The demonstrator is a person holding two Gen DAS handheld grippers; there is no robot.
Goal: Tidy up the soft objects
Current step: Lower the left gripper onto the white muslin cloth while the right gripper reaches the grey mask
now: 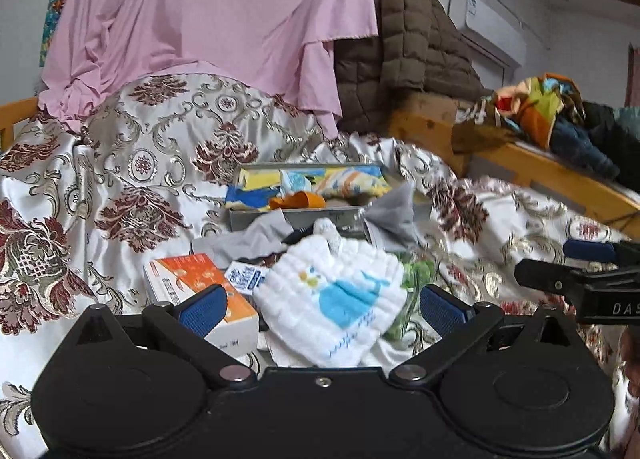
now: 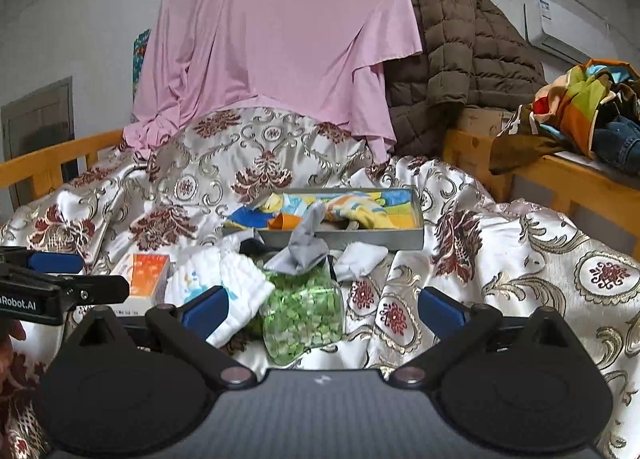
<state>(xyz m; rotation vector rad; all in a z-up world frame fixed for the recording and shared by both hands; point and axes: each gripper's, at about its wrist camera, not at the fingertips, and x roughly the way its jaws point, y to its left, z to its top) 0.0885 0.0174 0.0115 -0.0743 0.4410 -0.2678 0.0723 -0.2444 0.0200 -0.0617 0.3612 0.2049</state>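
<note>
The white quilted cloth with a blue whale print (image 1: 336, 295) looks light and limp; the left hand-held gripper (image 1: 320, 309), spread wide, should pinch a raised fold

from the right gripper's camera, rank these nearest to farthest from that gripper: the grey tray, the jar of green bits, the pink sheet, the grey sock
1. Jar of green bits, just ahead between the open fingers of the right gripper.
2. Grey sock, draped behind the jar.
3. Grey tray, mid-bed.
4. Pink sheet, hanging at the back.

My left camera sits low and close over the white cloth (image 1: 332, 295), facing the gray tray (image 1: 320, 215). My right camera looks the same way from just beside it, sharing the tray (image 2: 340, 237), the cloth (image 2: 224, 287) and the pink sheet (image 2: 280, 43).
</note>
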